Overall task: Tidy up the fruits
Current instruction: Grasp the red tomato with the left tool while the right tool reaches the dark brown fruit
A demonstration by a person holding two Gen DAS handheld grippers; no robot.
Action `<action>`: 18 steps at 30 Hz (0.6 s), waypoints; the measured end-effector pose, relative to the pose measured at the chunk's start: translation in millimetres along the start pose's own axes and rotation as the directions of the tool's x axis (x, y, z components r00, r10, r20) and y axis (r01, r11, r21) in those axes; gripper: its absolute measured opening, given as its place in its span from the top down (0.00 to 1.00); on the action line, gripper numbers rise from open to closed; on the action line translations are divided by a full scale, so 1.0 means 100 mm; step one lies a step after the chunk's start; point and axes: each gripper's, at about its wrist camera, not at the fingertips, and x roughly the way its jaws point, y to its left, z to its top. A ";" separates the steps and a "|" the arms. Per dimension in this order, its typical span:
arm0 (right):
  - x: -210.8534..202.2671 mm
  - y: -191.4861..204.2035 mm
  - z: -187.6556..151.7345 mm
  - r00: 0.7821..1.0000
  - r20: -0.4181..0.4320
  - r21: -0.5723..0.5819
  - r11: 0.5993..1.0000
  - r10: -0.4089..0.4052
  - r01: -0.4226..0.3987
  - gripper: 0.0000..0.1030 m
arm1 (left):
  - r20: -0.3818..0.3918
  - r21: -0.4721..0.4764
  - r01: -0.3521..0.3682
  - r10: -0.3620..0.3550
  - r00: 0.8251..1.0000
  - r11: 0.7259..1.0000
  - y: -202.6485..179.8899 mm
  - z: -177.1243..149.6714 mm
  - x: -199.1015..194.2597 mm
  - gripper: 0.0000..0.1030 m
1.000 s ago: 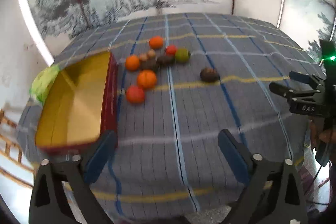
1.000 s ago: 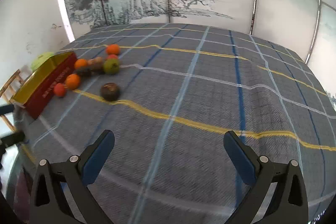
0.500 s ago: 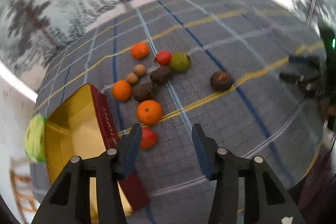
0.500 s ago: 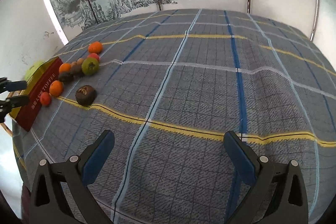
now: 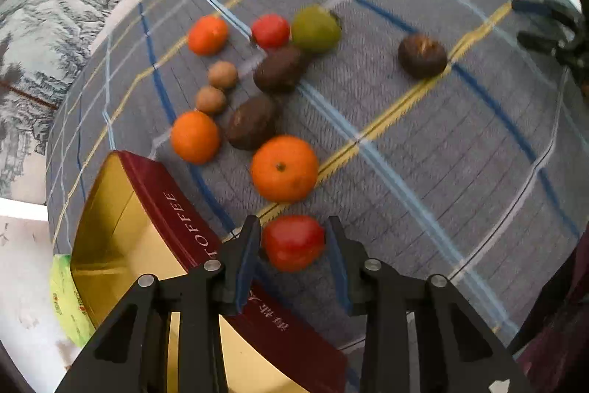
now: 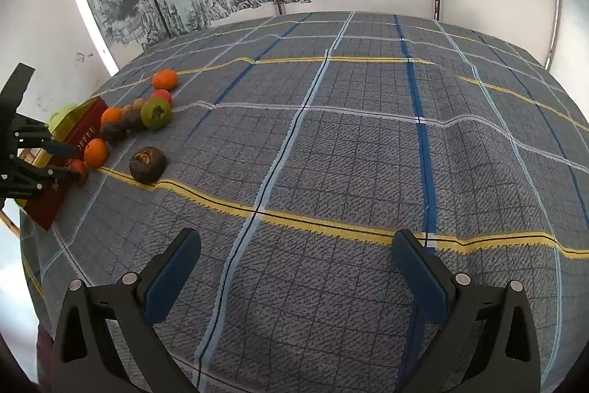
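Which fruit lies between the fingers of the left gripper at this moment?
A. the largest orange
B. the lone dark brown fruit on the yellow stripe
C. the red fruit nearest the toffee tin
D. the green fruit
C. In the left wrist view the left gripper straddles the red fruit beside the toffee tin, its fingers closing around it; the green fruit, lone dark brown fruit and largest orange lie farther off.
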 end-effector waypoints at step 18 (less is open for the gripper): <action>0.04 0.03 0.04 1.000 -0.017 -0.017 1.000 0.001 -0.001 0.00 | 0.204 -0.369 0.062 0.016 0.979 0.928 -0.13 -0.32 -0.44 0.69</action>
